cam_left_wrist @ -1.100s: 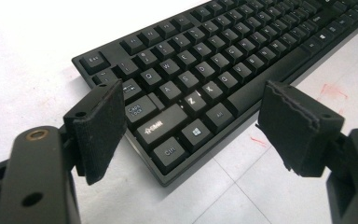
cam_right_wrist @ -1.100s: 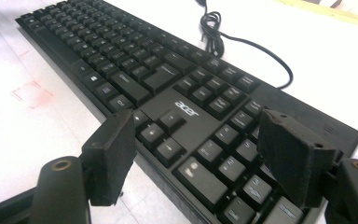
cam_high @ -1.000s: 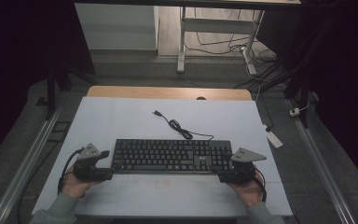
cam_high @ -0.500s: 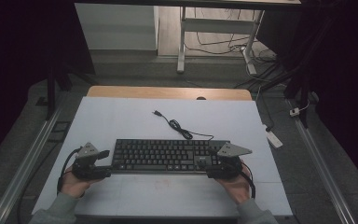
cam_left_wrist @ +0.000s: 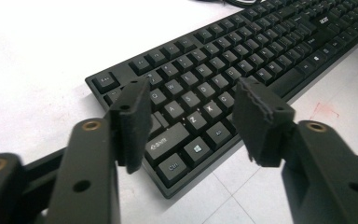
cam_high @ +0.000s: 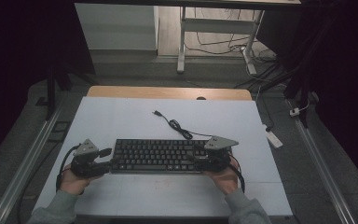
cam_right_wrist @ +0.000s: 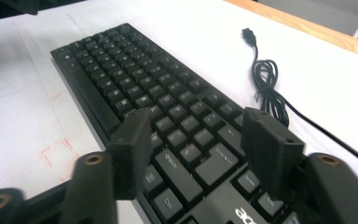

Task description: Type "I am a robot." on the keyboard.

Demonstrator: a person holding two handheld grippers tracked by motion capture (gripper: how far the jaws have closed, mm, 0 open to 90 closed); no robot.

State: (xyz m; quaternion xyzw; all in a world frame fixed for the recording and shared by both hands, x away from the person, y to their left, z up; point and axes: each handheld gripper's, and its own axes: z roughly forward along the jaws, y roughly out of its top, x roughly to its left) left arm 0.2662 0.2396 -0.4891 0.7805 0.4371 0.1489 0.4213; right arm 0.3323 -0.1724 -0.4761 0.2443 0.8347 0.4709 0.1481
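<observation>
A black keyboard lies across the near half of the white tabletop. Its black cable runs in a coil toward the far side and ends in a loose plug. My left gripper is at the keyboard's left end. Its jaws have just been closing and hang open above the keys, pressing on nothing. My right gripper is over the right end. Its jaws have also just narrowed and hang open above the keys, with the cable beyond.
A wooden strip borders the table's far edge. A white power strip lies on the floor off the right side. Metal rails run along both sides. Faint red marks are on the tabletop near the keyboard's front edge.
My right gripper has slid left from beside the keyboard's right end to over it. Both pairs of jaws stand narrower than before. The left hand has hardly moved.
</observation>
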